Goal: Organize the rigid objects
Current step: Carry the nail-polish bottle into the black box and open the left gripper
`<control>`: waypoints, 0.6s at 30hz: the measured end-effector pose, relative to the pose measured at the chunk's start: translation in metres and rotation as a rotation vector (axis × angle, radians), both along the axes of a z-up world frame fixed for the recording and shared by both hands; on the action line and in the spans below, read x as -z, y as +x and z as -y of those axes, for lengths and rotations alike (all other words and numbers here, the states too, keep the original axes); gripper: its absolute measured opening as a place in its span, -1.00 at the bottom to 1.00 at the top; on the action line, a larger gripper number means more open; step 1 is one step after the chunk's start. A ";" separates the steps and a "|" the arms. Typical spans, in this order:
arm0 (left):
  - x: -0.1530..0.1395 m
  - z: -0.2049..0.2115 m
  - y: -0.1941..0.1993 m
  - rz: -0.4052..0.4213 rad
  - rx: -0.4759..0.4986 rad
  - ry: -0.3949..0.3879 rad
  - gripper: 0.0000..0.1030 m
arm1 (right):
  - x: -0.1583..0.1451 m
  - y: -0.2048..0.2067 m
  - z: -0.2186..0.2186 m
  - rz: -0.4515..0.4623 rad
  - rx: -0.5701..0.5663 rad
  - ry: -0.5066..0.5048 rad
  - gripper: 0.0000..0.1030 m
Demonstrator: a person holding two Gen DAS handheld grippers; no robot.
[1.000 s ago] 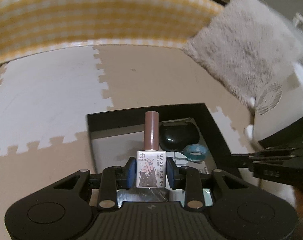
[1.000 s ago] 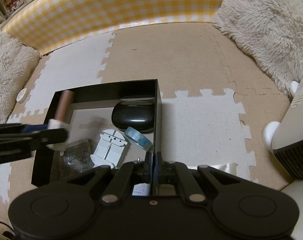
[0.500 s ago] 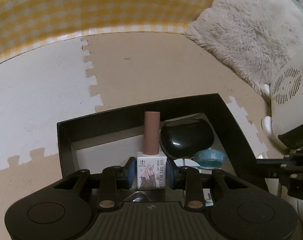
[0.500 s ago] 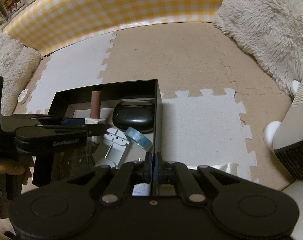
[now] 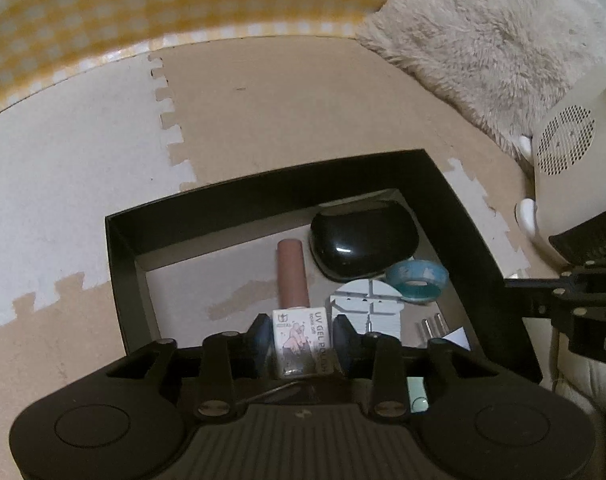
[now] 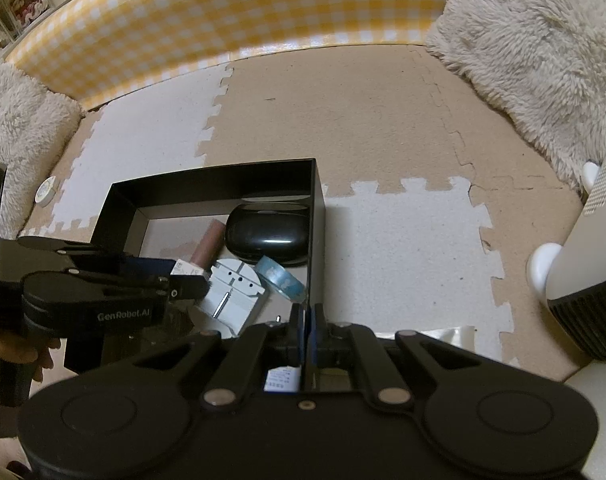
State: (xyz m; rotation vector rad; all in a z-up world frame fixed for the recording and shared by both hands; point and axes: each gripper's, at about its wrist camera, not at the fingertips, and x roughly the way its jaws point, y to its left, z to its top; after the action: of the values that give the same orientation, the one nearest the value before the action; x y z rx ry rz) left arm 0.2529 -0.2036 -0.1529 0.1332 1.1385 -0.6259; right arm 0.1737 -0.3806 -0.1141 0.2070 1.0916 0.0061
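— What is your left claw [image 5: 302, 334] doing?

— My left claw is clamped on the white body of a UV gel polish bottle [image 5: 301, 342], one pad on each side. Its brown cap [image 5: 291, 272] points ahead, away from me, and the bottle is over the floor of the black box [image 5: 121, 264].

— What lies beyond it?

— Just right of the bottle sits a white plastic tool [image 5: 365, 306]. Past that leans a blue tape roll [image 5: 417, 280], touching the tool's far edge. Farther ahead, a glossy black case [image 5: 363, 240] sits near the box's far wall.

— And your right claw [image 6: 306, 320]?

— Its fingers are pressed together on nothing, hovering by the box's near right corner. Beyond are tan and white foam mats [image 6: 343, 112], then a yellow checked wall [image 6: 223, 12].
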 end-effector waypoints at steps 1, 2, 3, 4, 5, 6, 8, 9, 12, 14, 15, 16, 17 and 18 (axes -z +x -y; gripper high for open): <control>-0.001 0.000 -0.001 0.002 -0.001 -0.002 -0.15 | 0.000 0.000 0.000 0.000 0.001 0.001 -0.92; -0.003 0.001 -0.002 0.004 0.000 -0.004 -0.06 | 0.000 0.000 0.000 0.000 0.000 0.001 -0.92; -0.004 0.002 -0.002 0.006 0.004 -0.007 -0.01 | 0.000 0.000 0.000 0.000 0.000 0.000 -0.92; -0.007 0.003 -0.004 0.010 0.009 -0.010 0.10 | 0.000 0.000 0.000 0.000 -0.001 0.000 -0.92; -0.009 0.003 -0.005 0.013 0.013 -0.011 0.19 | 0.000 0.000 0.001 0.000 0.000 0.001 -0.92; -0.011 0.004 -0.006 0.017 0.019 -0.012 0.25 | 0.000 0.000 0.001 0.000 0.001 0.002 -0.92; -0.016 0.006 -0.010 0.034 0.023 0.003 0.65 | 0.000 0.000 0.000 0.000 0.000 0.001 -0.92; -0.020 0.006 -0.013 0.048 0.028 0.012 0.68 | 0.000 0.000 0.000 0.000 0.000 0.000 -0.92; -0.027 0.003 -0.017 0.058 0.028 0.016 0.72 | 0.000 0.000 0.001 0.000 0.000 0.000 -0.92; -0.032 -0.001 -0.019 0.063 0.027 0.014 0.84 | 0.000 0.000 0.000 0.000 0.000 0.000 -0.92; -0.034 -0.003 -0.021 0.068 0.028 0.016 0.87 | 0.000 0.000 0.000 0.000 0.000 0.000 -0.92; -0.037 -0.005 -0.023 0.076 0.032 0.019 0.91 | 0.000 0.000 0.000 0.000 0.000 0.001 -0.92; -0.040 -0.006 -0.025 0.082 0.034 0.019 0.94 | 0.000 0.000 0.000 0.000 0.000 0.001 -0.92; -0.042 -0.008 -0.027 0.086 0.038 0.018 0.96 | 0.000 0.000 0.000 0.000 0.000 0.001 -0.92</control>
State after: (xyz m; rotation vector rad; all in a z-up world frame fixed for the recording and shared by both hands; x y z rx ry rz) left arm 0.2257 -0.1955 -0.1105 0.1958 1.0611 -0.6377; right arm 0.1739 -0.3809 -0.1142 0.2079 1.0917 0.0065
